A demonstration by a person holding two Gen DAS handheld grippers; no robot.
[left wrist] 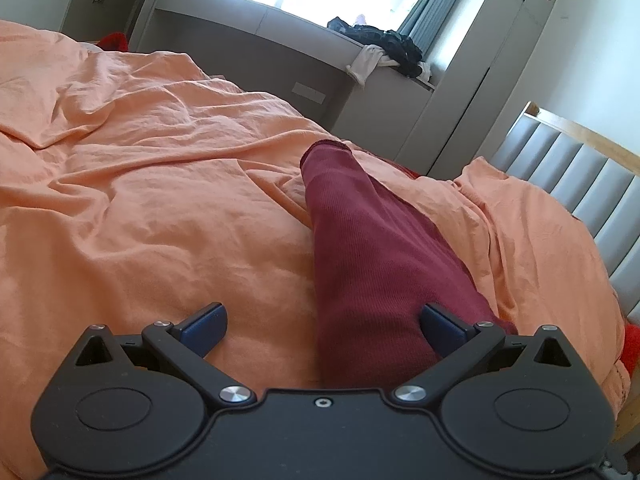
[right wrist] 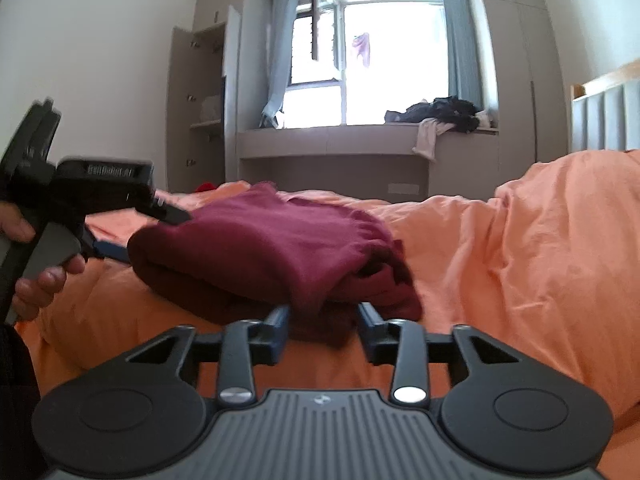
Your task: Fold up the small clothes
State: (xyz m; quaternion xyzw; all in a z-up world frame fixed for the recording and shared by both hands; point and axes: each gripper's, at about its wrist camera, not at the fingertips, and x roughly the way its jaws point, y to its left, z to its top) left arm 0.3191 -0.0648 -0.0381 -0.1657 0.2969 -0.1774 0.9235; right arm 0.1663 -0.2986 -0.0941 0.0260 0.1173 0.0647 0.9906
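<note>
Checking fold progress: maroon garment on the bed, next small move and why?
Probably ease the right gripper back: its jaws are parted around the edge of the maroon garment, already lying folded on the orange duvet. The left gripper is wide open too.

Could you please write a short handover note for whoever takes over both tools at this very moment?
Left tool: open, holding nothing, low over the near end of the maroon garment.
Right tool: fingers partly apart on either side of the garment's near edge; the view is blurred, so I cannot tell whether it grips.
The garment lies in layers on the orange bedsheet, with one narrow part stretching away from the left tool.
Done: some folding, judging by the stacked layers.
Left: probably fold in that long part and tidy the bundle. More clothes sit on the window ledge.
</note>
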